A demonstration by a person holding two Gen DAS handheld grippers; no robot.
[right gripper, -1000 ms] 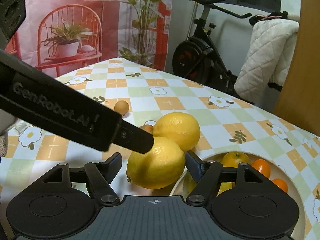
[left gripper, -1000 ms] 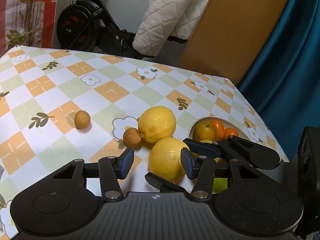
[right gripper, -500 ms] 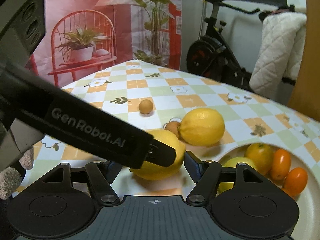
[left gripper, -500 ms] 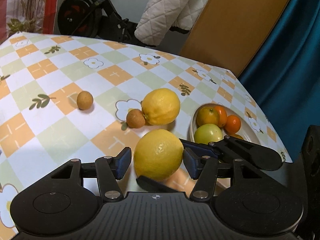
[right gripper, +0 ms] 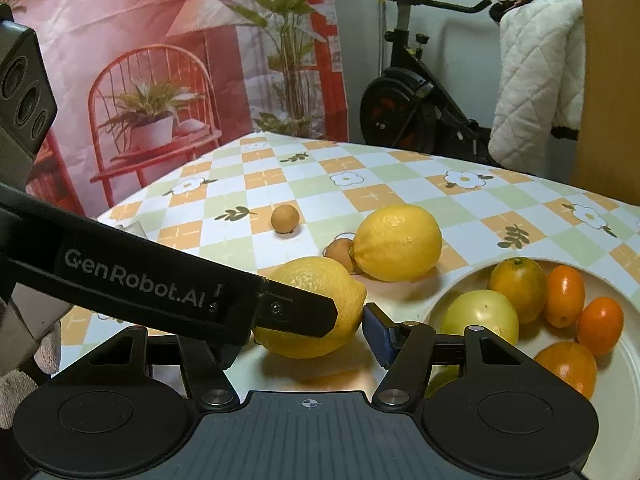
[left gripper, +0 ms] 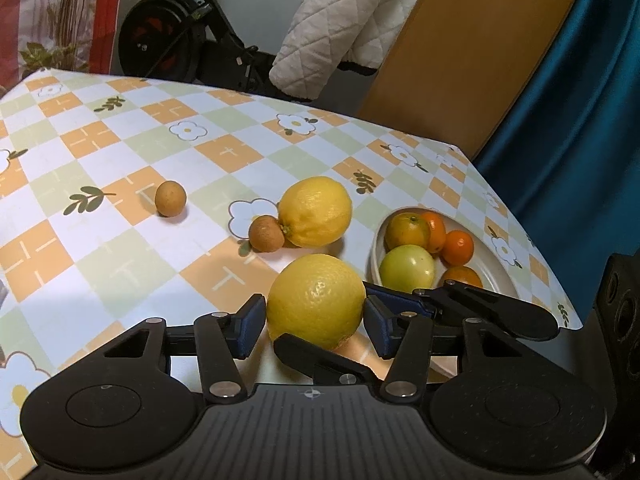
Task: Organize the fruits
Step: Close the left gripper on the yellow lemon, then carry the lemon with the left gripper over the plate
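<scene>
Step in hand: grasp of the near lemon [left gripper: 316,300], which sits on the worktop [left gripper: 120,248] just beside the bowl [left gripper: 496,280]. Your left gripper [left gripper: 314,320] straddles it. The fingers [left gripper: 250,326] stand at its flanks and are closing; whether the pads press yet I cannot tell. Your right gripper [right gripper: 298,332] also brackets this lemon. Its fingers are closing, one pad [right gripper: 376,328] at the lemon's tip, the other hidden behind the left gripper's arm.

Bowl already holds several citrus and a pale green fruit [left gripper: 406,266]. Beyond the bowl's rim lie a second lemon [left gripper: 316,212] and two small brown fruits [left gripper: 264,234].

Next move, as I judge: let one gripper take the load and clear the other. Then lift over the bowl's rim and set down gently, since a round fruit rolls.
</scene>
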